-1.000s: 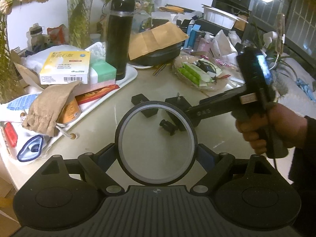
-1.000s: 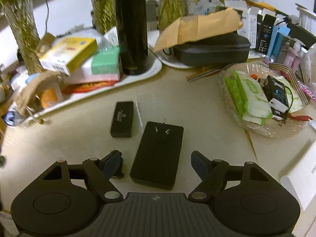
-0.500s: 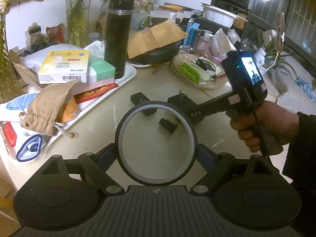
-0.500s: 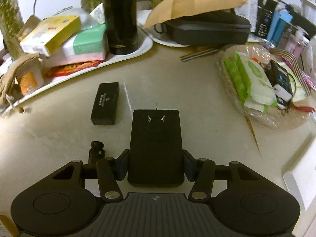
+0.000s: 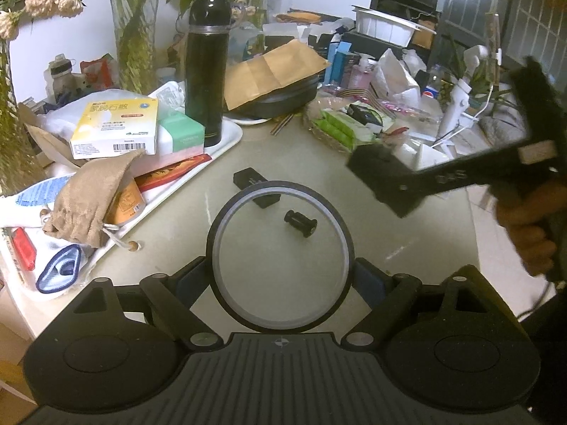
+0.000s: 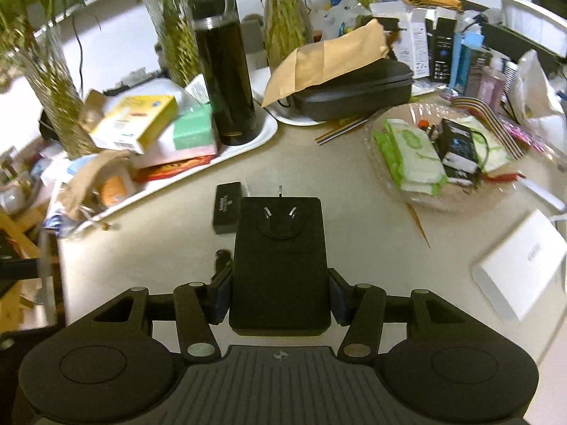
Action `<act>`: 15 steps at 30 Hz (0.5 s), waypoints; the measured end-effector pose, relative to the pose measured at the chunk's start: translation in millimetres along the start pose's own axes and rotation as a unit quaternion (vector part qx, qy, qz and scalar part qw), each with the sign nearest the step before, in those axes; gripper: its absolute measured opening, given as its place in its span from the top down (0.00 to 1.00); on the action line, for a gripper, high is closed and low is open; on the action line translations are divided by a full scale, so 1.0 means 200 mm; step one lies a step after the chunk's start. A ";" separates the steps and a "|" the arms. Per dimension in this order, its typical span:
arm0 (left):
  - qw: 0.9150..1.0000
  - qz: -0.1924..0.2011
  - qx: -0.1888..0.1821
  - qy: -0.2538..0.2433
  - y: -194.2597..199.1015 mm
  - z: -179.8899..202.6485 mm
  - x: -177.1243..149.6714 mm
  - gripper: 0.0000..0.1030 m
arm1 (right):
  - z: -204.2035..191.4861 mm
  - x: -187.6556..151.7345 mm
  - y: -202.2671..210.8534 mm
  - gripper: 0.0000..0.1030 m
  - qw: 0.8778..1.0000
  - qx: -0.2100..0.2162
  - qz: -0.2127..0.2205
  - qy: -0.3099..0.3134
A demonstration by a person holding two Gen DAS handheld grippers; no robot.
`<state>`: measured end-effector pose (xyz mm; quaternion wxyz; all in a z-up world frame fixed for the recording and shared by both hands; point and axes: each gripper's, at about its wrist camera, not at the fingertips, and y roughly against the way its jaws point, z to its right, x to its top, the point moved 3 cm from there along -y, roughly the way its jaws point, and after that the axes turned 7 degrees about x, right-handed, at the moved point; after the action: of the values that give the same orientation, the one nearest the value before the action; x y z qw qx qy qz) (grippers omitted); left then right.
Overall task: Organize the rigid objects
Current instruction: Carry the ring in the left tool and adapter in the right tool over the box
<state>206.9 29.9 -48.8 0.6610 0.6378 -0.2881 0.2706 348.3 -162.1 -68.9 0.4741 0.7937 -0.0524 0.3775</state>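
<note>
Lifted off the surface [image 6: 354, 184], the power adapter [image 6: 280, 262] sits clamped in the right gripper [image 6: 280, 299]; swinging could clip the flask [image 6: 226, 71]. Left gripper [image 5: 280, 276] clamps a ring [image 5: 280, 258].

The left tool [image 5: 281, 276] points downward, its 2 fingers clamped on a black ring [image 5: 281, 258]. The right tool [image 6: 280, 299], held by a hand [image 5: 528, 233], grips a black adapter [image 6: 280, 262].

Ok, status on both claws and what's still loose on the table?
Left claw shut on tape ring. Right claw shut on black charger, lifted. Small black box and black spool loose on table.
</note>
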 end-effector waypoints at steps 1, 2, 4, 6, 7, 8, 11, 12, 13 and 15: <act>1.000 0.001 0.003 -0.001 0.01 0.01 0.00 0.16 | 0.00 -0.02 0.03 0.45 1.000 0.001 0.002 -0.004; 1.000 0.002 0.004 0.000 0.02 0.01 0.00 0.16 | 0.00 -0.04 0.06 0.45 1.000 0.003 0.003 -0.008; 1.000 0.000 0.005 0.003 0.04 0.02 0.00 0.16 | -0.01 -0.10 0.13 0.45 1.000 0.008 0.003 -0.020; 1.000 -0.002 0.006 0.007 0.08 0.03 0.01 0.16 | -0.02 -0.14 0.18 0.45 1.000 0.012 0.001 -0.021; 1.000 -0.001 0.004 0.008 0.09 0.05 0.02 0.16 | -0.04 -0.16 0.21 0.45 1.000 0.010 0.001 -0.017; 1.000 0.002 0.000 0.007 0.12 0.06 0.03 0.16 | -0.05 -0.18 0.23 0.45 1.000 0.009 0.001 -0.014; 1.000 0.013 -0.006 -0.008 0.20 0.12 0.05 0.16 | -0.08 -0.20 0.31 0.45 1.000 0.009 0.004 -0.010; 1.000 0.017 -0.008 -0.013 0.22 0.14 0.07 0.16 | -0.09 -0.21 0.34 0.45 1.000 0.009 0.005 -0.009; 1.000 0.020 -0.010 -0.017 0.24 0.16 0.07 0.16 | -0.09 -0.21 0.37 0.45 1.000 0.010 0.008 -0.008; 0.999 0.029 -0.014 -0.025 0.29 0.19 0.10 0.16 | -0.11 -0.21 0.42 0.45 1.000 0.009 0.013 -0.005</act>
<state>176.5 -6.3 6.5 0.6541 0.6266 -0.3266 0.2698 268.7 -202.0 -30.0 0.4616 0.7989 -0.0617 0.3806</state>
